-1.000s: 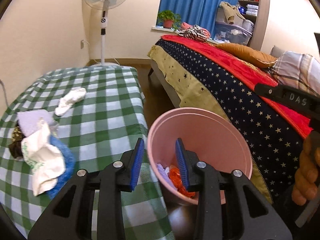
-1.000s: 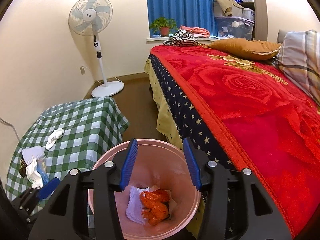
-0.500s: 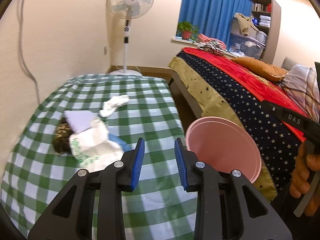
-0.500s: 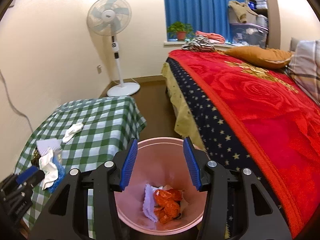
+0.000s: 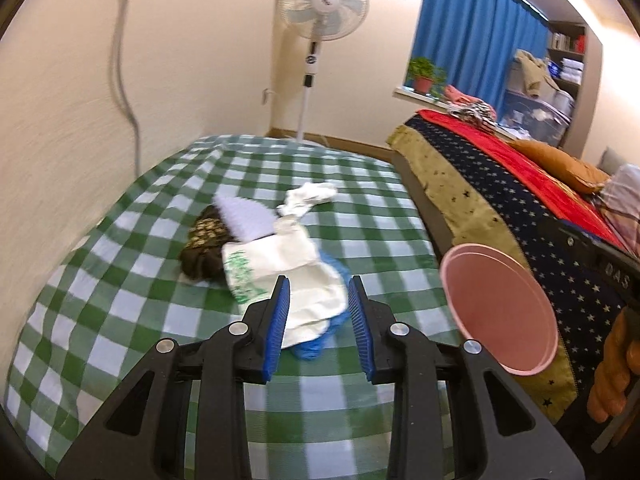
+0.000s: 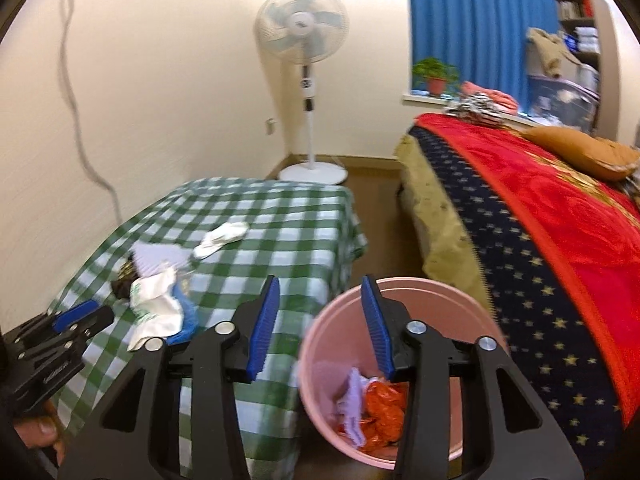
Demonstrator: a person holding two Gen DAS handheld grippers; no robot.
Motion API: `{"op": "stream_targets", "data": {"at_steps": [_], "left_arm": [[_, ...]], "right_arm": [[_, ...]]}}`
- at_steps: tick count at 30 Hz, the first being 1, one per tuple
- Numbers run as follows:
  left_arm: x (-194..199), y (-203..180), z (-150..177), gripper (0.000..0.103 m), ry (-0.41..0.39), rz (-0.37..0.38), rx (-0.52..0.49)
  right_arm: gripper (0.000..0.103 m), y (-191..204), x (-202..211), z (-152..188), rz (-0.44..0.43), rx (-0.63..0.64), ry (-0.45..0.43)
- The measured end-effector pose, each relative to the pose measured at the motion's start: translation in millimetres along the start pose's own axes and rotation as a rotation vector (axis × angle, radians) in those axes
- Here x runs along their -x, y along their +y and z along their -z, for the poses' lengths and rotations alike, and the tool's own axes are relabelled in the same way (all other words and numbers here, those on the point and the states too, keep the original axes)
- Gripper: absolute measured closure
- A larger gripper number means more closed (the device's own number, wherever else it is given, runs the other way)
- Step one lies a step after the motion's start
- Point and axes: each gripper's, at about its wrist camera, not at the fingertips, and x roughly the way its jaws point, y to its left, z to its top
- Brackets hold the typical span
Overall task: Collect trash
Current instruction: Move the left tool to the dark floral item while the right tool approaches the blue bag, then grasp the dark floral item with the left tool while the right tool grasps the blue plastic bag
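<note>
Pink bin [image 6: 400,364] by checked table [image 5: 120,300]; L gripper [image 5: 318,300] apart over white bag [image 5: 288,276], R gripper [image 6: 320,312] closing, both empty.

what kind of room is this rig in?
Most likely a home bedroom: a bed with a red blanket and pillow, a standing fan by the wall, blue curtains over a window. Trash lies on a checked table beside a pink bin.

warm indoor light, fisheye bend, some motion blur

both views glow yellowish – brightest on the wall [image 5: 192,60] left of the fan [image 5: 323,8], where the hanging cable [image 5: 124,60] smears. dark vignette rounds every corner, straight lines bow outward, and the pink bin [image 6: 400,360] looks soft.
</note>
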Motion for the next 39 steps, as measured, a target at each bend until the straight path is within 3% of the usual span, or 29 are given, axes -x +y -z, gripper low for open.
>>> {"op": "stream_targets", "data": {"at_steps": [8, 17, 34, 39], "left_arm": [[-4.7, 32.2, -2.9, 0.073, -0.028, -0.074, 0.047], [-18.3, 60.9, -7.5, 0.073, -0.045, -0.161, 0.102], [-52.7, 87.7, -13.4, 0.073, -0.021, -0.219, 0.167], [-68.1, 97.0, -11.9, 0.064, 0.014, -0.224, 0.2]], "right_arm": [[0.068, 46.2, -25.9, 6.0, -0.081, 0.074, 0.04], [0.068, 71.6, -63.8, 14.0, -0.157, 0.031, 0.106], [0.068, 95.6, -129.2, 33.4, -0.247, -0.043, 0.243], [0.068, 101.6, -138.9, 38.4, -0.264, -0.033, 0.273]]}}
